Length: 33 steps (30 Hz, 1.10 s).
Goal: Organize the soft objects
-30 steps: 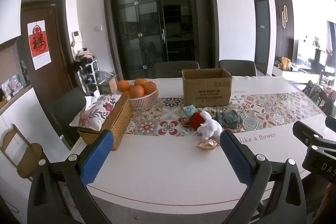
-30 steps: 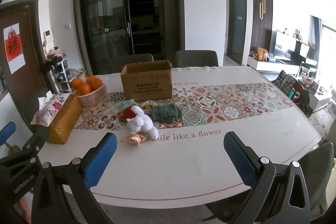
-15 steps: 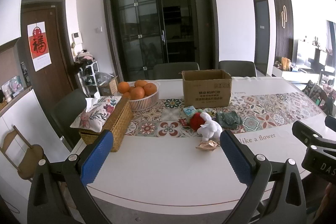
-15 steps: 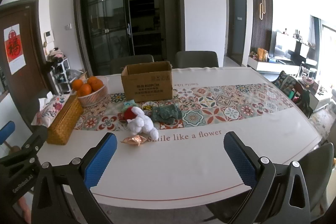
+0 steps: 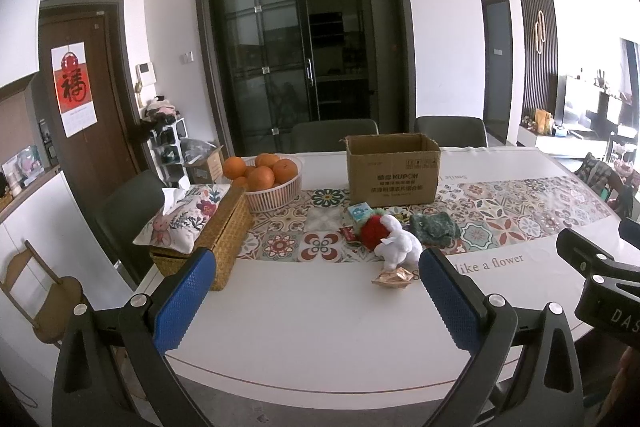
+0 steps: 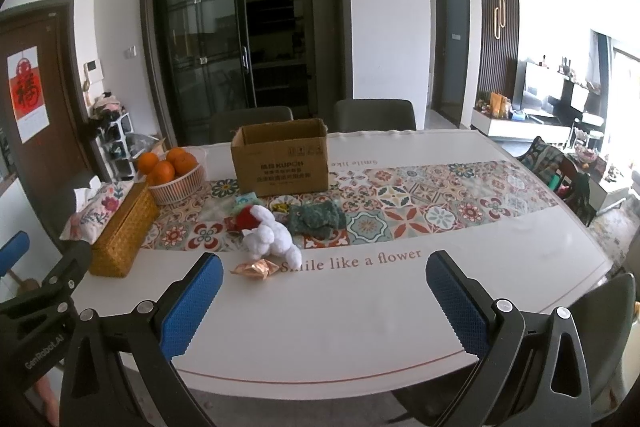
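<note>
Both my left tool [image 5: 316,303] and right tool [image 6: 320,301] hang apart, empty. The white plush [image 6: 272,241] lies centre-frame on the counter [image 6: 360,307], before the cardboard box [image 6: 280,163]. I'd approach low, pinching its body squarely.

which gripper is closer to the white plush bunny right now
Left, though only slightly. The left gripper faces the white plush bunny just right of its centre line. The right gripper sees it further off to the left. Both are open, short of the table edge.
</note>
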Tool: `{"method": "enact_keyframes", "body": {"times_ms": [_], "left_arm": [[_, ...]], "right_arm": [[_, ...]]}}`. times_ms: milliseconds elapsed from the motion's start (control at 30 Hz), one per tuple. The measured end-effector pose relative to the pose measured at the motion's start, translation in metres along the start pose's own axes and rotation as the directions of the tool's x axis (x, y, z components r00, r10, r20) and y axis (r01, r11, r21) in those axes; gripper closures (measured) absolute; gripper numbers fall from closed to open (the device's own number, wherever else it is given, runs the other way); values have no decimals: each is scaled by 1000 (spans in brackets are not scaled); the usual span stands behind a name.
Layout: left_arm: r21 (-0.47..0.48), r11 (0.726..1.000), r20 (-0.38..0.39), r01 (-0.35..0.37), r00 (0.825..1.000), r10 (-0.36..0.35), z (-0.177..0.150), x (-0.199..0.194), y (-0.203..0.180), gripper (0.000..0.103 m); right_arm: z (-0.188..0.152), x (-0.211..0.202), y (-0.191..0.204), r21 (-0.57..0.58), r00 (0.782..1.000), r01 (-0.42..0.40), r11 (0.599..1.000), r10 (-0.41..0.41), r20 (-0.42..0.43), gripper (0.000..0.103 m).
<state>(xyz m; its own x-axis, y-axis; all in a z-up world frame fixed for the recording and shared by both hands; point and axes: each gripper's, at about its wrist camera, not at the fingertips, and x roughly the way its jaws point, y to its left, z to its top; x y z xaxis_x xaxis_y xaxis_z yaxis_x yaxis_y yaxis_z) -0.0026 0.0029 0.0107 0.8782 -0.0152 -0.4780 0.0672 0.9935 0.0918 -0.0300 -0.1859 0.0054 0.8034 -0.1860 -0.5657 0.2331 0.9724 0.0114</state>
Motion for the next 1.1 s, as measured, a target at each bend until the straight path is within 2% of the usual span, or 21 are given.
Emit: {"method": "enact_keyframes", "body": {"times_ms": [700, 1100], "left_arm": [[5, 1000, -2, 2, 1000, -2, 3, -3, -2, 0], [26, 999, -65, 36, 997, -34, -1, 17, -16, 0]], "right_arm": [[2, -2, 1, 4, 1000, -5, 1000, 5, -2, 0], [3, 23, -9, 9, 998, -56, 998, 56, -36, 0]]}}
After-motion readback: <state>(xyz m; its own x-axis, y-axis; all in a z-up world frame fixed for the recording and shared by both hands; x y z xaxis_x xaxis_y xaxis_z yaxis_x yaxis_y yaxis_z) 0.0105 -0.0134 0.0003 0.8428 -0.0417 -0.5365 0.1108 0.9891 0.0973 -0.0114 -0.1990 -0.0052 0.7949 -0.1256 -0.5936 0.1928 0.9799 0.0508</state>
